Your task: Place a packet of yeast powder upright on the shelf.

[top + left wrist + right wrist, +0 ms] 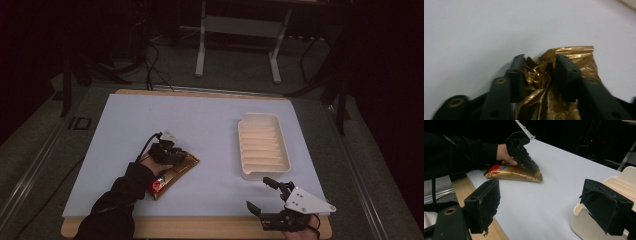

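Left gripper (539, 68) clamps a gold foil packet (564, 75); right gripper (263, 195) hangs released at the table's near edge.

In the left gripper view the 2 black jaws rise from the bottom of the frame and pinch crumpled gold foil between them, near the packet's sealed end at centre frame. In the high view the left gripper (167, 152) sits left of centre, its sleeved forearm (120, 197) coming up from the lower left, and the gold foil packet (177, 172) lies flat on the white table (200, 120) with a red patch at its lower end. The right gripper, at the lower right of the high view, has its jaws spread wide and touches nothing. Just above it, right of centre, lies a cream ridged tray (262, 145); the right gripper view shows that tray (624, 180) at the right edge of the frame, behind one jaw.
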Motion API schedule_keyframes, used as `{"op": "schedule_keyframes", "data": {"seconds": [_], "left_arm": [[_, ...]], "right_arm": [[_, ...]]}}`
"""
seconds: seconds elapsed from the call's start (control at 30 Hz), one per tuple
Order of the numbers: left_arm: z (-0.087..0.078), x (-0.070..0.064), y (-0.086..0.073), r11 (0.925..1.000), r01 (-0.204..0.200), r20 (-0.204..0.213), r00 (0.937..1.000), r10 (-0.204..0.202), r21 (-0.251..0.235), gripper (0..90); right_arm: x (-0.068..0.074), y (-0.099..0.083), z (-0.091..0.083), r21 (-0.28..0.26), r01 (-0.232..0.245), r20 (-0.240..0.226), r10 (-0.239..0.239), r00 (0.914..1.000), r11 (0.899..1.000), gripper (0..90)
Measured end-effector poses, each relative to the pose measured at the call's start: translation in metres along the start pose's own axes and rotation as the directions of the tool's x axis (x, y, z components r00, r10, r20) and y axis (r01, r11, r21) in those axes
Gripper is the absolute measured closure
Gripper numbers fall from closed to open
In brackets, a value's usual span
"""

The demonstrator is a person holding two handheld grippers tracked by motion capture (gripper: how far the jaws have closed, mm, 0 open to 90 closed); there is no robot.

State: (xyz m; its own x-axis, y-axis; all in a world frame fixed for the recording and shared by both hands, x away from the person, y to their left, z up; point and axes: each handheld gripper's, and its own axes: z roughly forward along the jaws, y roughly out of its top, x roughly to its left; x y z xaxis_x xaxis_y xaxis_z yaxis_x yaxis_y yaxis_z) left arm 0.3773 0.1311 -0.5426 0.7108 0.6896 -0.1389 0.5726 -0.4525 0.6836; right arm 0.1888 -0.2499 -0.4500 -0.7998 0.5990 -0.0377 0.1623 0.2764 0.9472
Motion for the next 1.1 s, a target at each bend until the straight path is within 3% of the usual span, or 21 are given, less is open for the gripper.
{"op": "schedule_keyframes", "data": {"seconds": [0.13, 0.27, 0.53, 0.73, 0.8, 0.93, 1.1], "left_arm": [[0.001, -0.004, 0.002, 0.9994, -0.027, -0.034, 0.9990, 0.027, 0.020, 80.4], [-0.001, -0.004, 0.003, 0.9996, -0.018, -0.029, 0.9994, 0.019, 0.020, 87.1], [-0.024, -0.007, 0.011, 0.9991, -0.008, -0.044, 0.9990, 0.006, -0.041, 88.6], [-0.042, -0.010, 0.014, 0.9953, -0.001, -0.064, 0.9979, -0.005, -0.097, 88.7], [-0.048, -0.012, 0.015, 0.9937, -0.007, -0.087, 0.9962, -0.003, -0.112, 88.6], [-0.053, -0.013, 0.016, 0.9913, -0.003, -0.089, 0.9960, -0.009, -0.131, 88.7], [-0.074, -0.019, 0.021, 0.9815, 0.002, -0.085, 0.9962, -0.019, -0.191, 88.9]], "right_arm": [[-0.001, 0.000, 0.001, 0.002, 0.000, -0.001, 0.000, 1.0000, 1.000, 15.5], [0.000, 0.000, 0.000, 0.003, -0.001, 0.000, 0.001, 1.0000, 1.000, 15.5], [-0.001, 0.000, 0.000, -0.003, -0.002, 0.002, 0.002, 1.0000, 1.000, 15.7], [-0.002, 0.001, -0.001, -0.005, -0.005, 0.004, 0.005, 1.0000, 1.000, 15.7], [-0.002, 0.001, -0.001, -0.005, -0.003, 0.005, 0.003, 1.0000, 1.000, 15.7], [-0.003, 0.001, -0.001, -0.004, -0.006, 0.006, 0.006, 1.0000, 1.000, 15.7], [-0.002, 0.001, -0.001, -0.008, -0.006, 0.008, 0.006, 0.9999, 1.000, 15.7]]}}
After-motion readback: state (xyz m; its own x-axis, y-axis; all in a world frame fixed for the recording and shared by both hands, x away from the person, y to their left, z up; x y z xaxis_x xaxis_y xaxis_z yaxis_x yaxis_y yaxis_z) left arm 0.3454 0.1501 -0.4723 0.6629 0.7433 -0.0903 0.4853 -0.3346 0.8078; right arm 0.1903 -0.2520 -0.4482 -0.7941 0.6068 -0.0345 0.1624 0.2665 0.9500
